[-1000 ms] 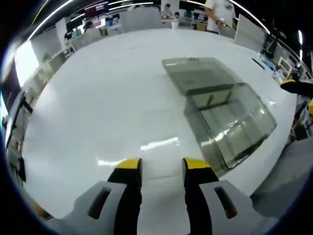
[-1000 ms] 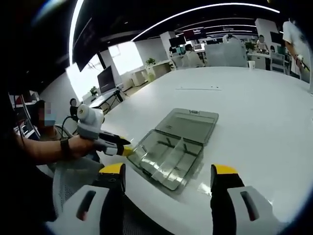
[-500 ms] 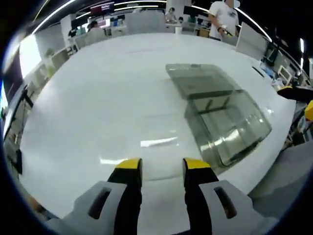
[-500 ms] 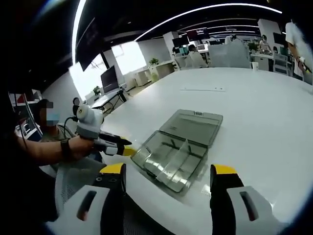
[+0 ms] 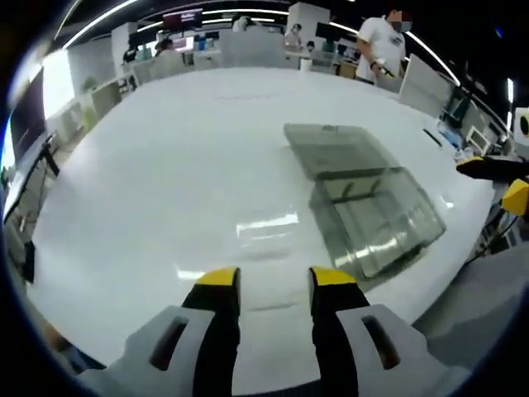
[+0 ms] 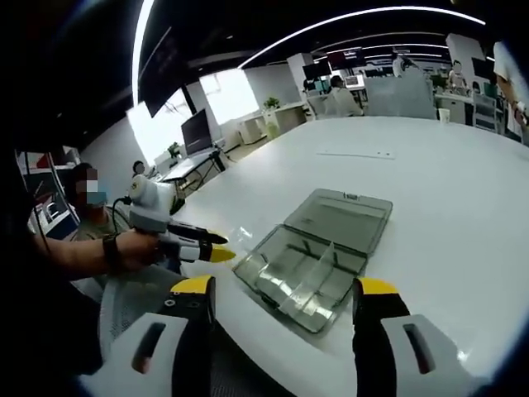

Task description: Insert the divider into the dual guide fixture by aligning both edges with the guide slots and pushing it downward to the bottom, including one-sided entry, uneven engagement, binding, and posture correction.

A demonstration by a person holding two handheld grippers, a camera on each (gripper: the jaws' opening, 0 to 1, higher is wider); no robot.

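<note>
A clear grey plastic box (image 5: 376, 219) lies on the white table (image 5: 182, 165) with its lid (image 5: 331, 147) folded flat behind it. In the right gripper view the box's tray (image 6: 285, 269) has a clear divider (image 6: 321, 275) standing across it, and the lid (image 6: 351, 217) lies beyond. My left gripper (image 5: 274, 281) hovers over bare table to the left of the box, open with a narrow gap and nothing between its fingers. A person's hand holds the left gripper (image 6: 216, 246) just off the tray's near-left corner. My right gripper (image 6: 285, 287) is wide open and empty, in front of the tray.
The table's rounded edge (image 6: 248, 331) runs close under the box on my side. The right gripper's yellow tips (image 5: 506, 182) reach into the left gripper view from the right. Desks, monitors and people (image 5: 387, 41) stand beyond the far side of the table.
Both views have shifted slightly with the hands, and the box looks a little farther off in the left gripper view. The box lies where it was. Both grippers stay open and empty.
</note>
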